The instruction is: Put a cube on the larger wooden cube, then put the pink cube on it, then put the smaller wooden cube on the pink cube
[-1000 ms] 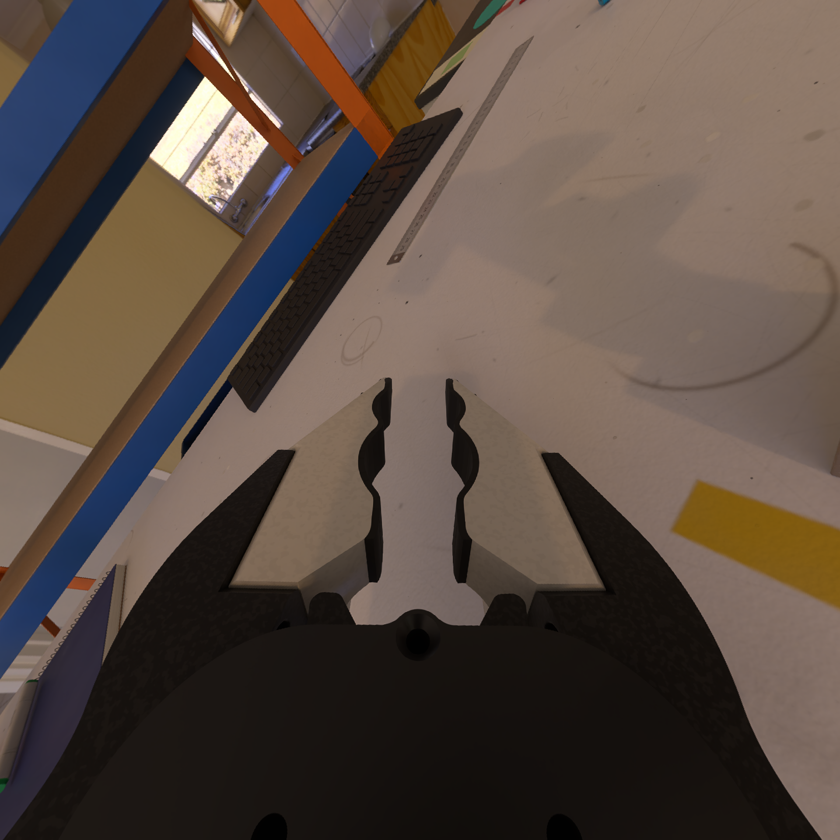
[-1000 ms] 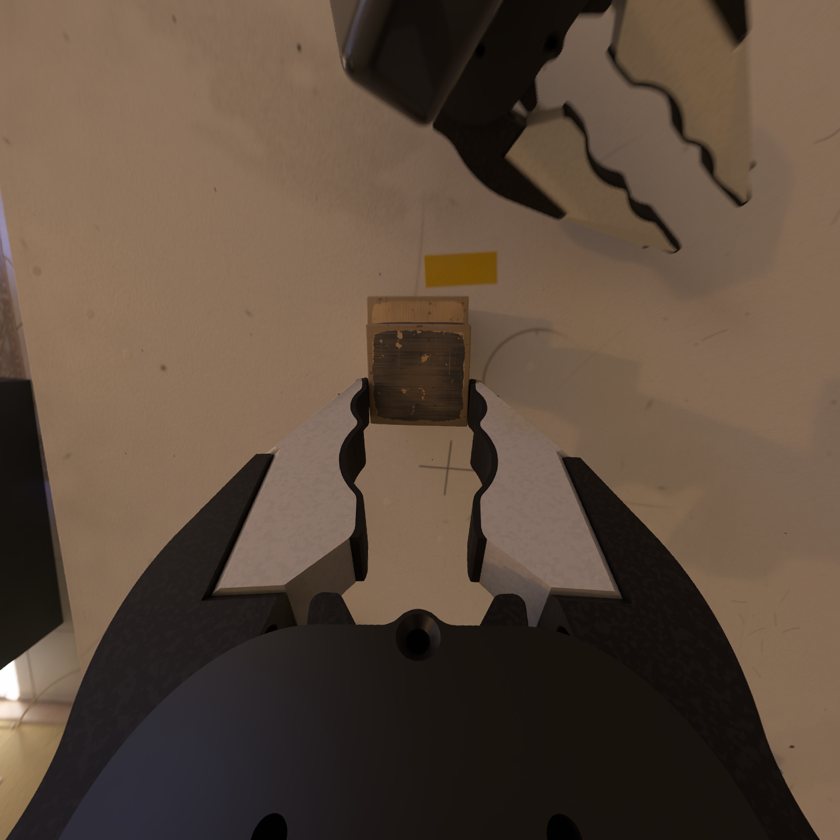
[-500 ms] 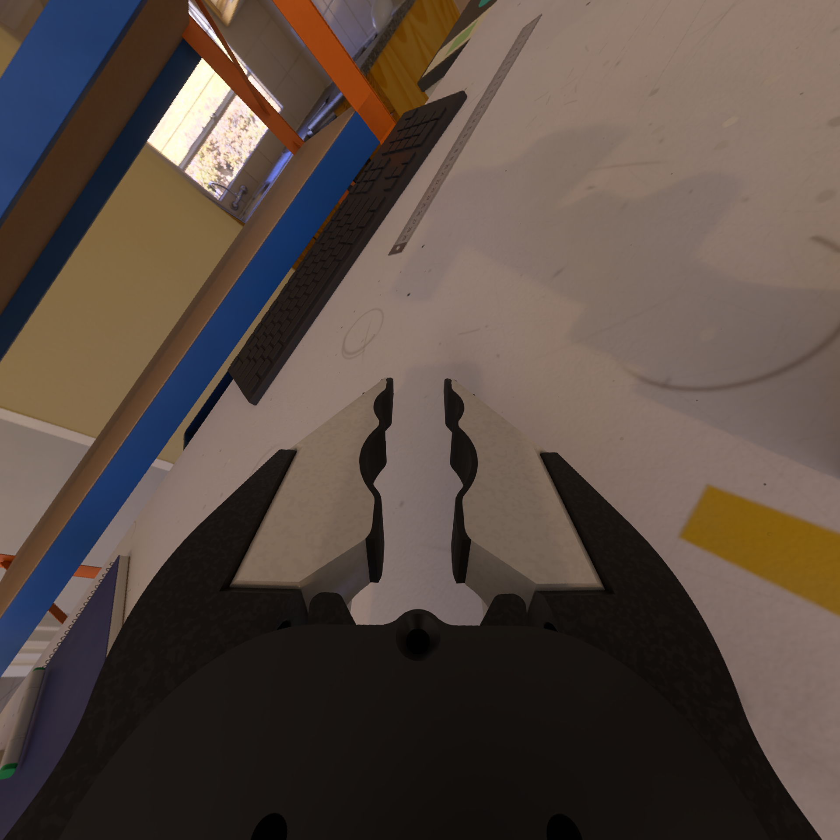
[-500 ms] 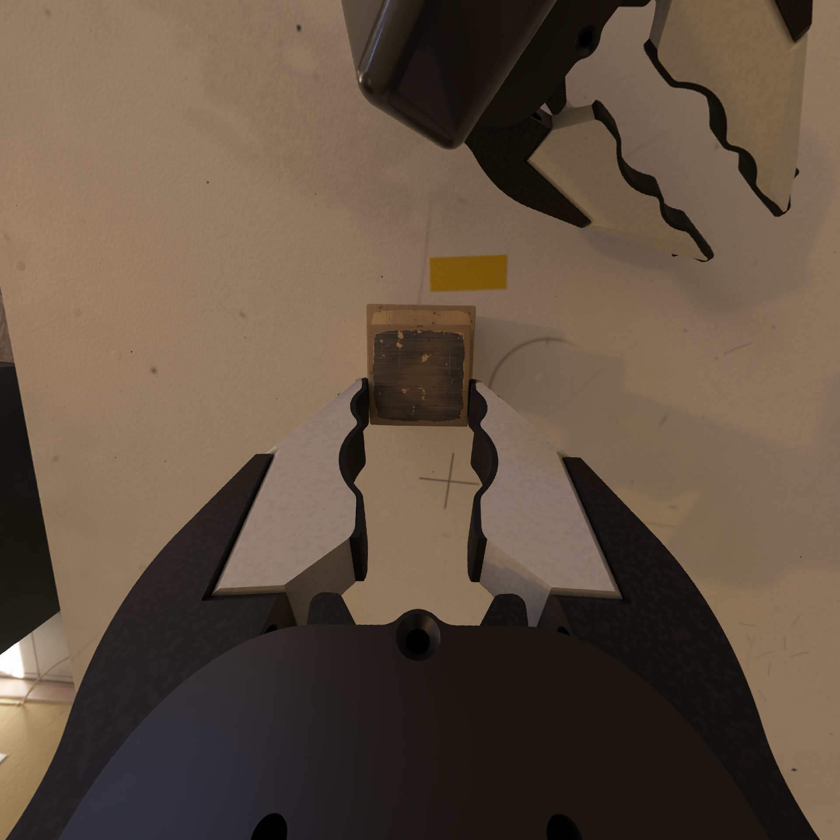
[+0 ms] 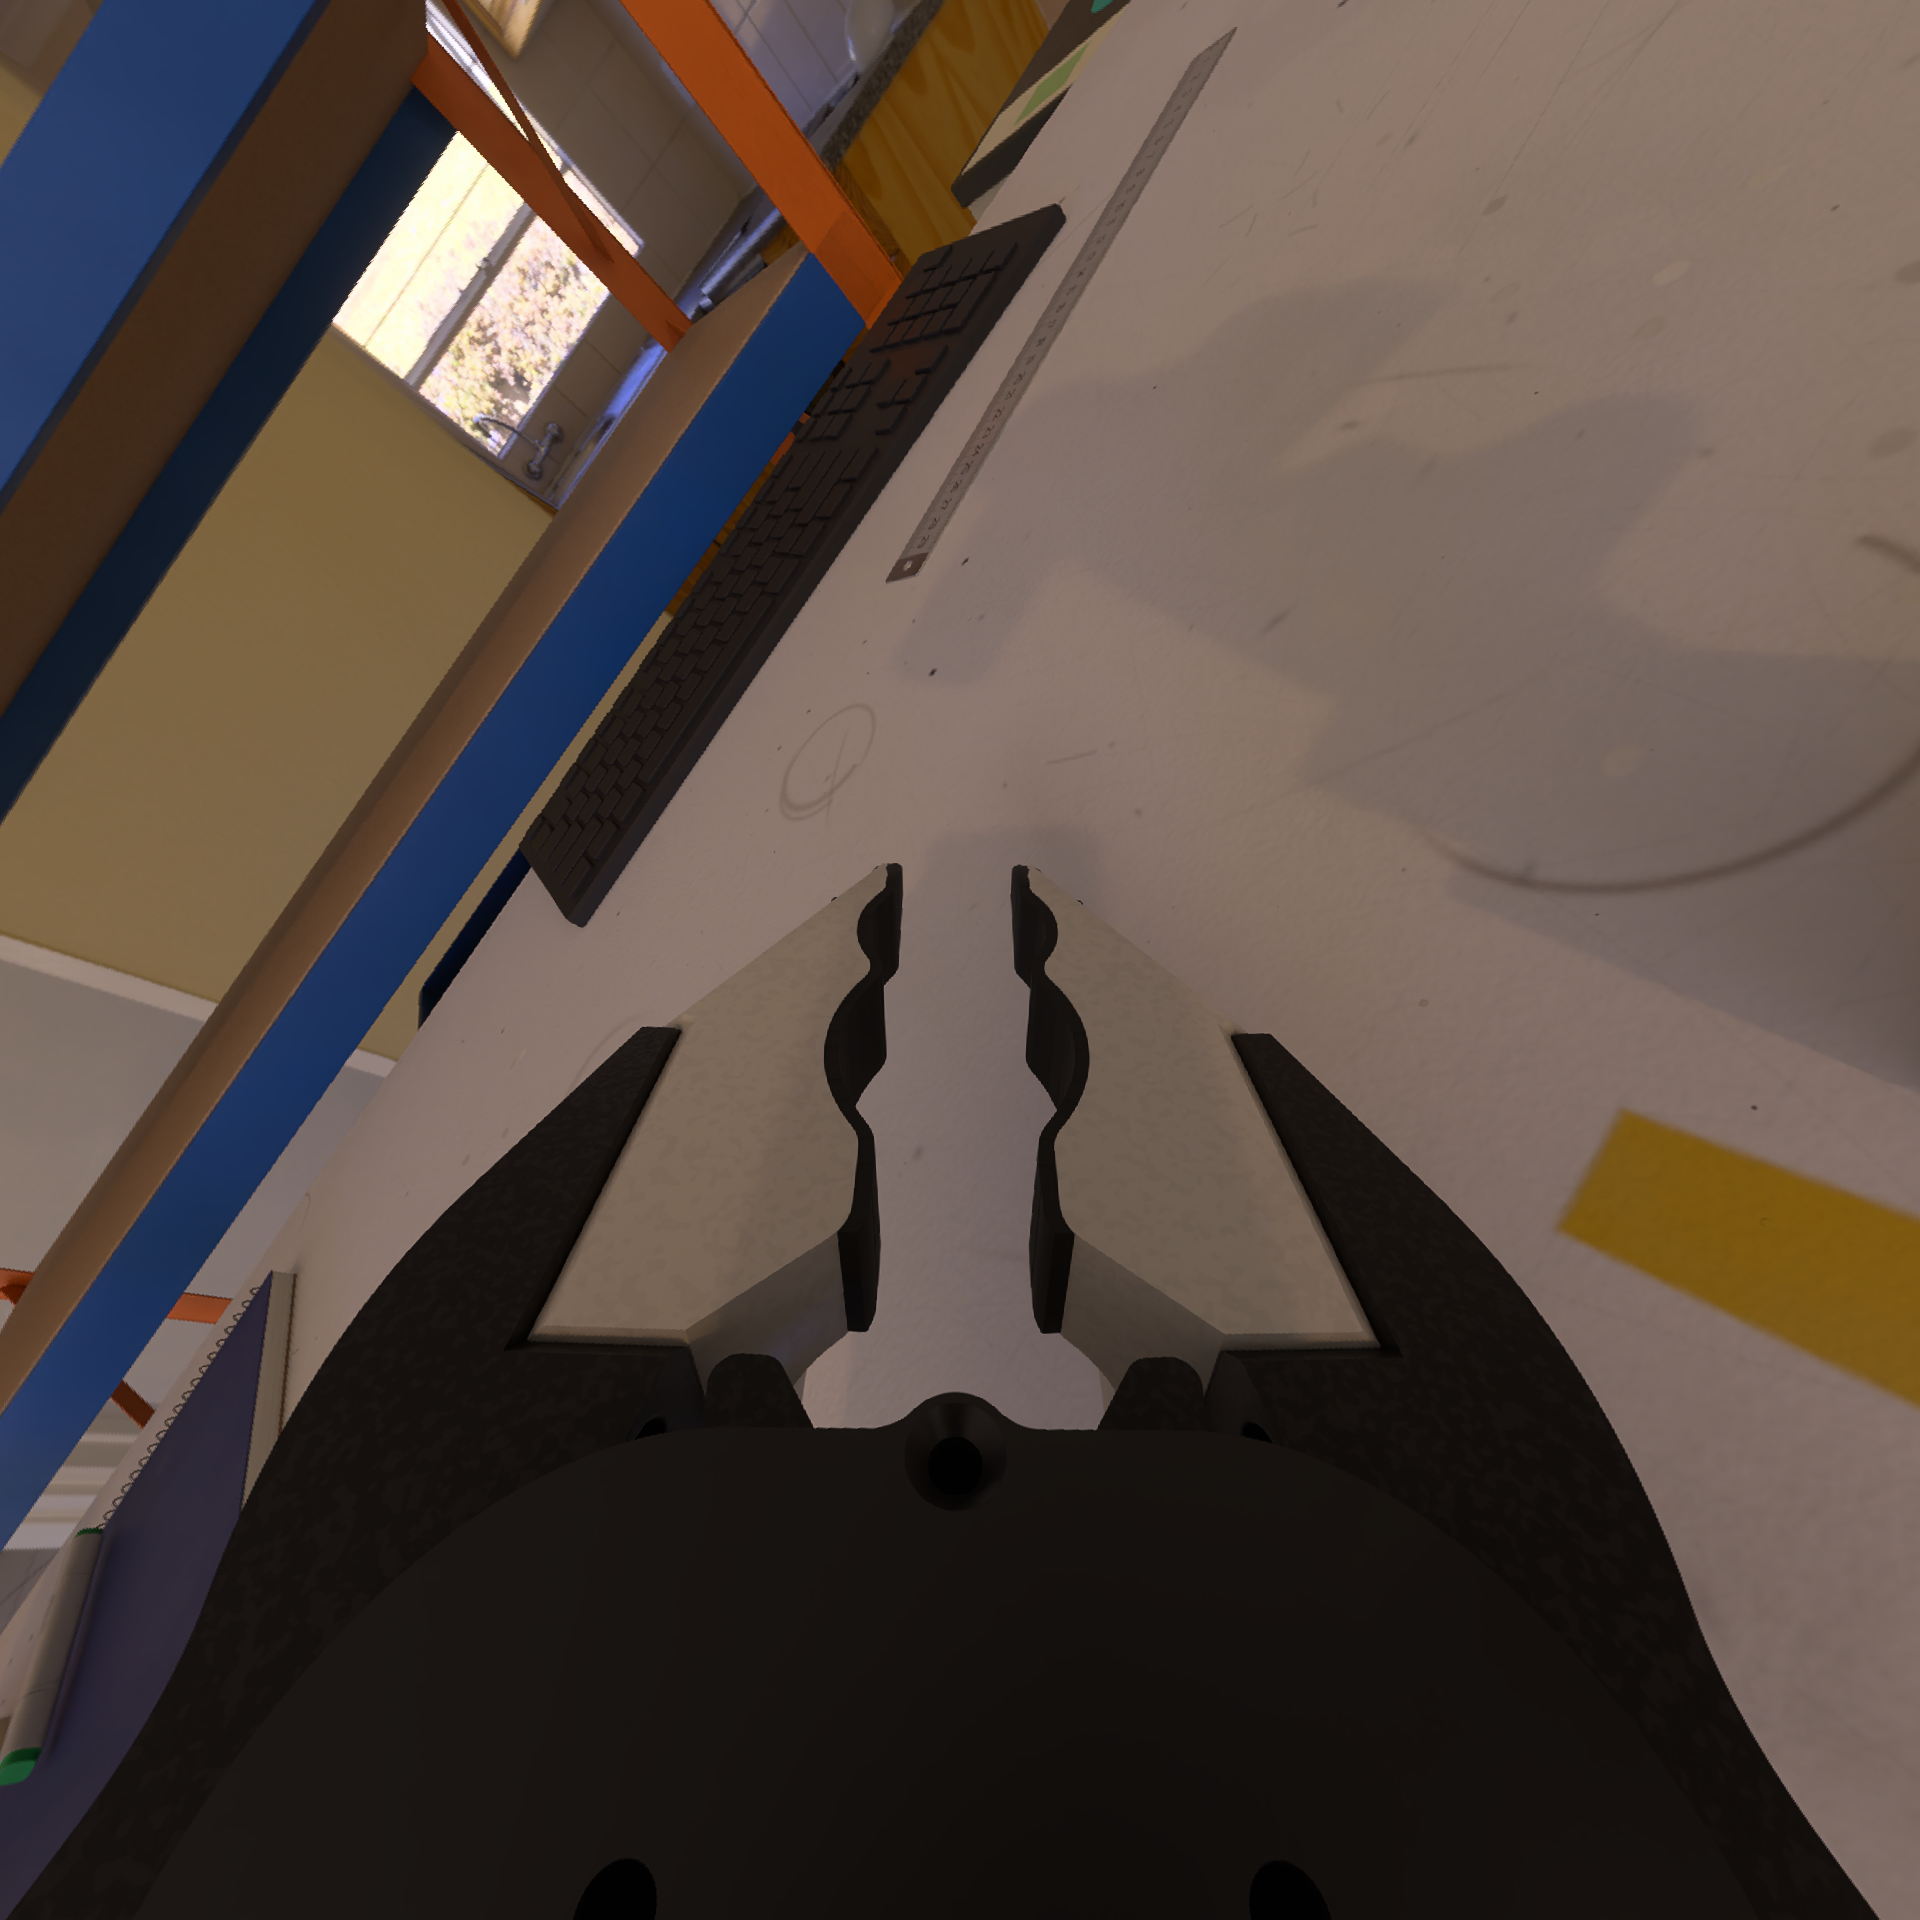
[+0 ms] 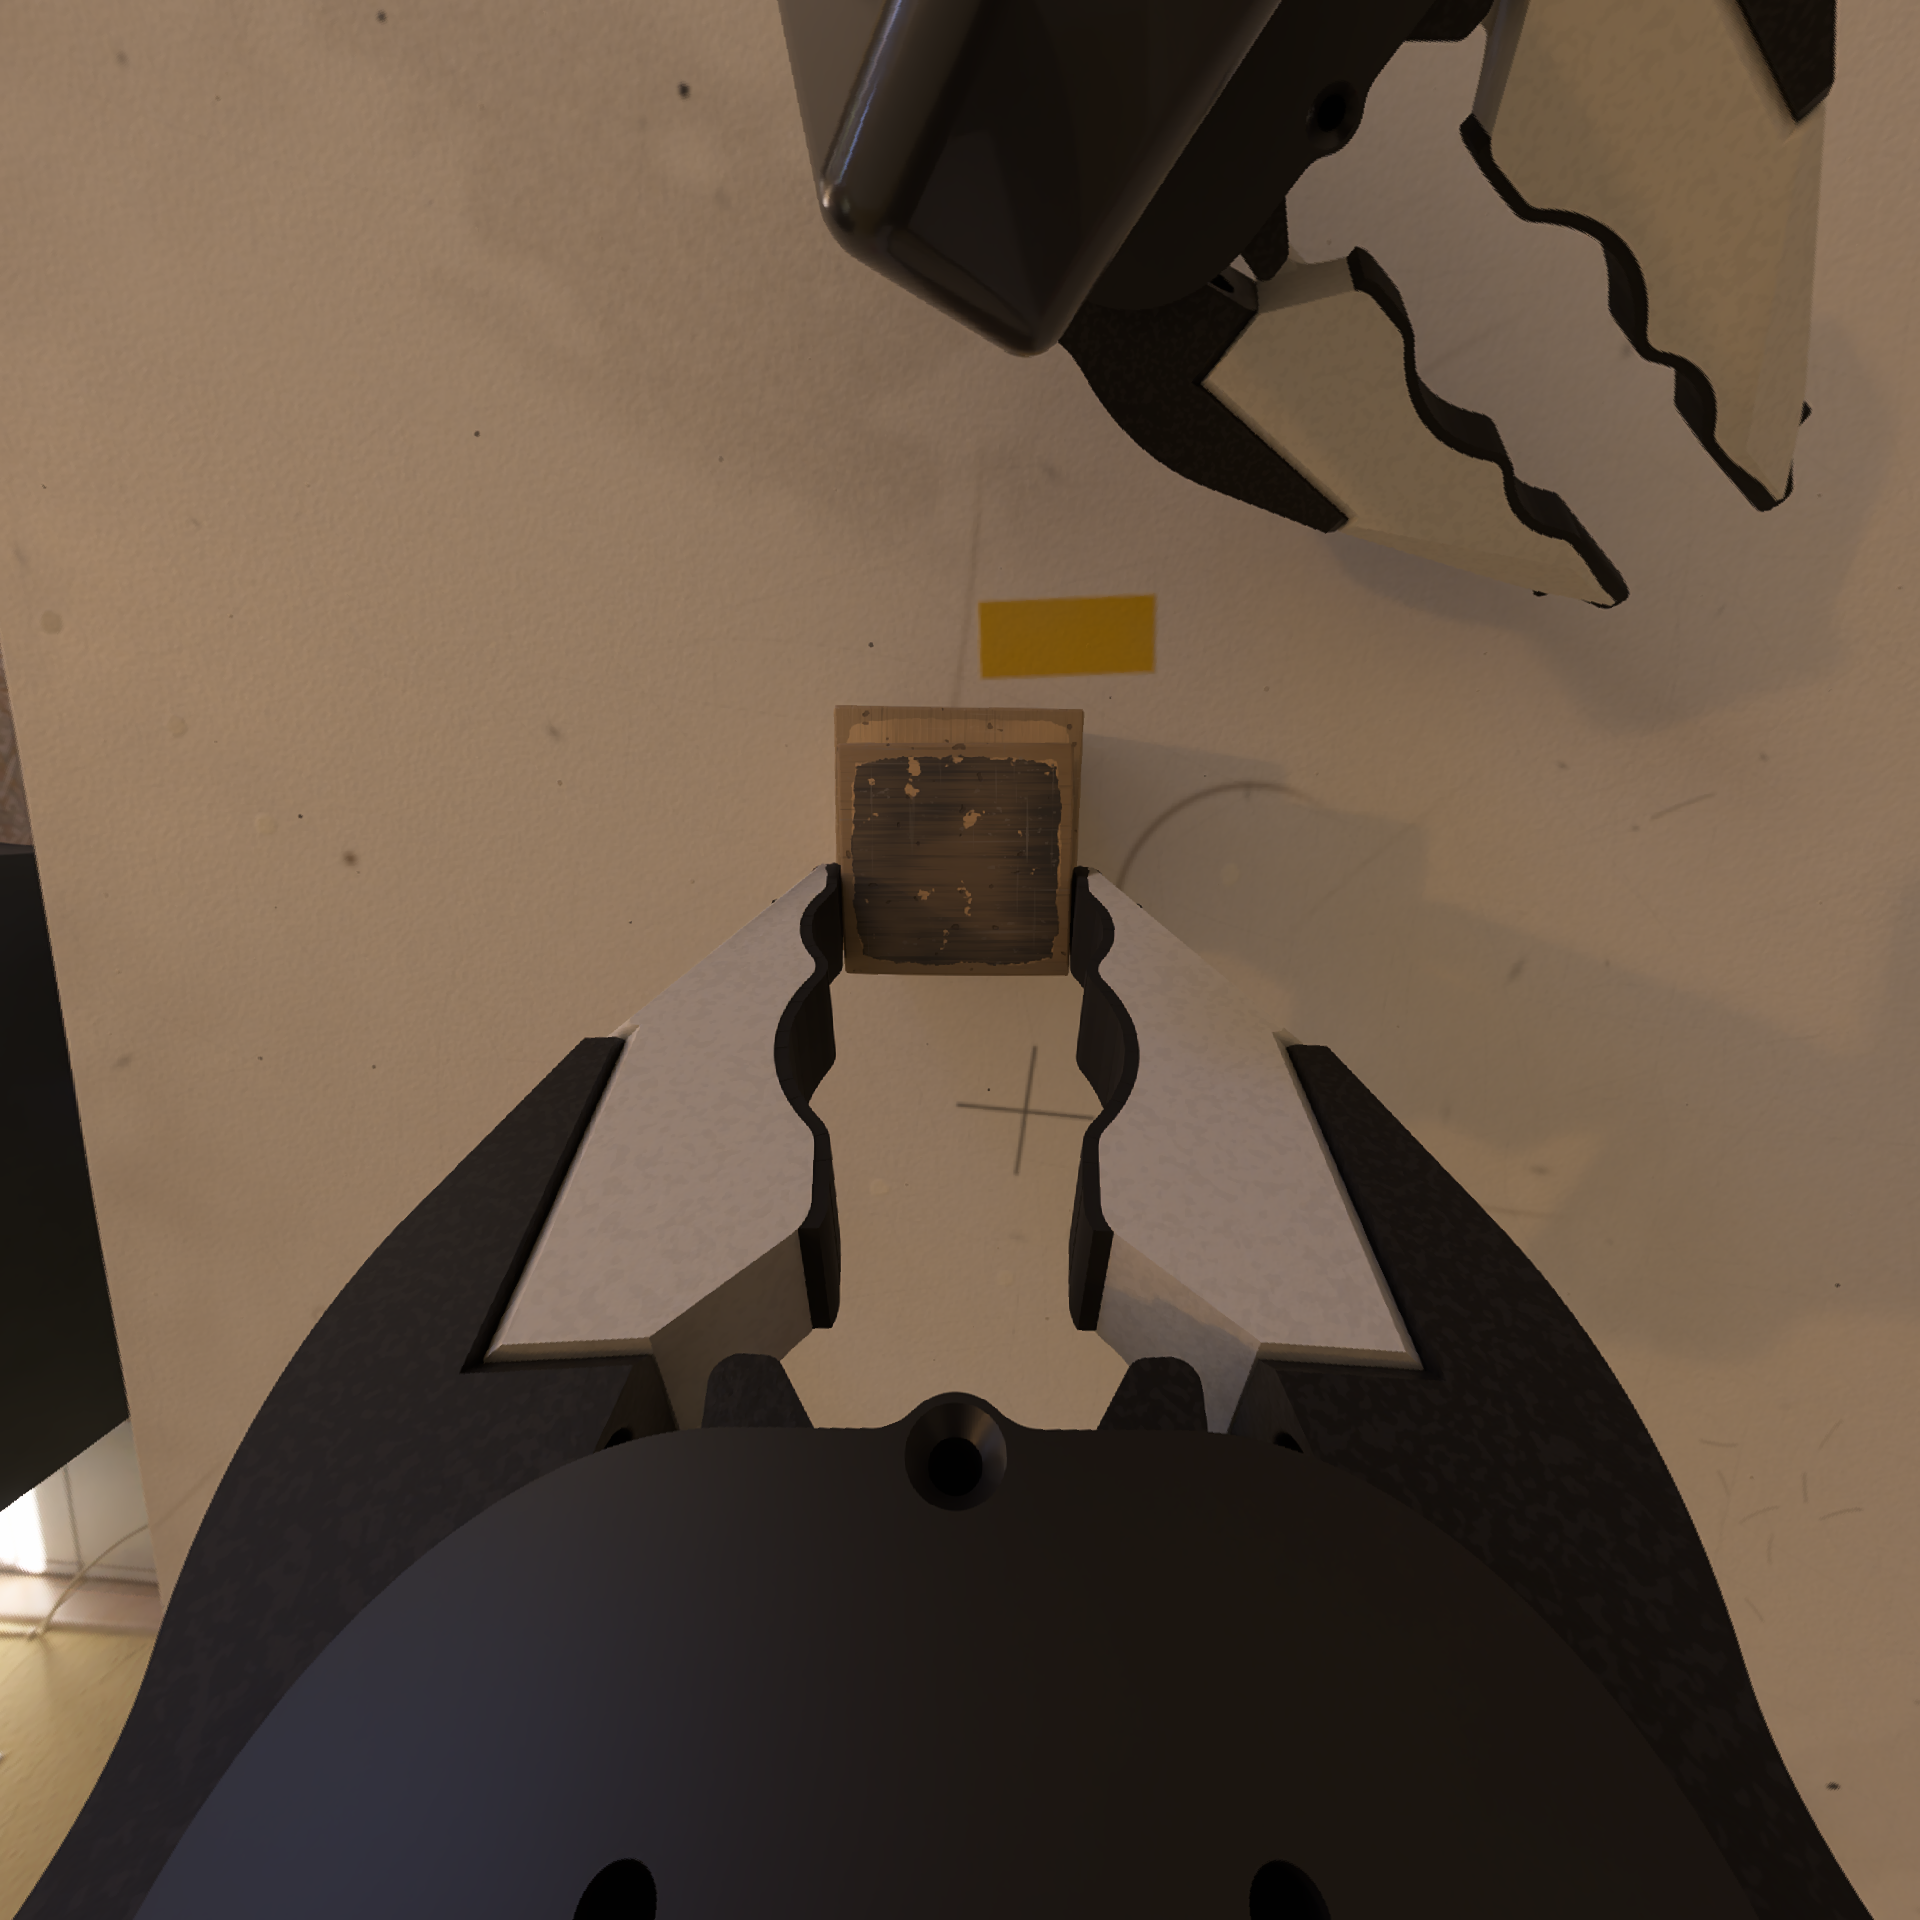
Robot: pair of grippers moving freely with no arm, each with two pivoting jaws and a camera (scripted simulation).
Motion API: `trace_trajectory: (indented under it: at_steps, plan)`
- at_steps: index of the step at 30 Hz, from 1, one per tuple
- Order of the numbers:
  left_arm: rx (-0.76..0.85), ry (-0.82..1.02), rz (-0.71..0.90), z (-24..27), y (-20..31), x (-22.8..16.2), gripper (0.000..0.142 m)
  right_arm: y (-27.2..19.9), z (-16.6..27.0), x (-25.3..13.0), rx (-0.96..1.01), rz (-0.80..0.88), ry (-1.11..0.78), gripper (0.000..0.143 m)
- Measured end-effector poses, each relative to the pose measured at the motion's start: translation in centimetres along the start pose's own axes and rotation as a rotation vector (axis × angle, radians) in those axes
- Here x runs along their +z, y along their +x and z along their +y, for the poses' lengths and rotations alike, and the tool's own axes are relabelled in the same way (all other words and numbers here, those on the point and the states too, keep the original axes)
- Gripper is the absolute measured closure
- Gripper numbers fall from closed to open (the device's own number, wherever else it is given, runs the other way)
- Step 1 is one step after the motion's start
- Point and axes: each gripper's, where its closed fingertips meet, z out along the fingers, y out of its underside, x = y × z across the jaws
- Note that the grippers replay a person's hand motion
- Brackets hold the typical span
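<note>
The right gripper (image 6: 954, 914) blocks much of its own view with its black textured body, and its two pale fingers with wavy black inner pads press against the left and right sides of a wooden cube (image 6: 956, 862), clamping it at the tips. The cube shows a dark, scuffed square face with pale chipped spots and a lighter tan rim; a second tan edge peeks out behind its top, but whether that belongs to the same cube or to another block beneath it cannot be told. Its lower faces are hidden. Behind it lies the pale, scratched table (image 6: 416, 520), marked with a thin pencilled cross (image 6: 1023, 1110), a faint drawn arc and a flat yellow strip of tape (image 6: 1067, 636). The left gripper (image 6: 1704, 540) hangs at the upper right, cut off by the frame edge, its glossy black housing rounded and its fingers spread with nothing between them. In its own view the left gripper (image 5: 956, 878) shows the same empty gap over bare tabletop, with a black keyboard (image 5: 790, 551) and a thin metal ruler (image 5: 1049, 312) lying along the table's far edge, beside blue and orange shelf beams (image 5: 582, 623). A dark-covered notebook at the lower left is mostly out of frame.
</note>
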Motion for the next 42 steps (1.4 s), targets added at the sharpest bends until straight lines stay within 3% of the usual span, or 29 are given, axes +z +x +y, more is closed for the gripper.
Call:
trace_trajectory:
  at_steps: [21, 28, 42]
  plan:
    - [0.000, 0.003, 0.003, 0.0, 0.0, 0.0, 0.123, 0.0, -0.1, 0.0, 0.000, 0.002, 0.006, 0.099]
    - [0.001, 0.006, 0.004, 0.0, 0.0, 0.0, 0.124, 0.0, 0.2, -0.4, -0.024, 0.007, 0.005, 0.087]
    - [-0.041, 0.057, -0.015, -0.4, -0.8, -0.5, 0.125, -0.7, 4.5, -3.7, -0.056, 0.055, -0.036, 0.082]
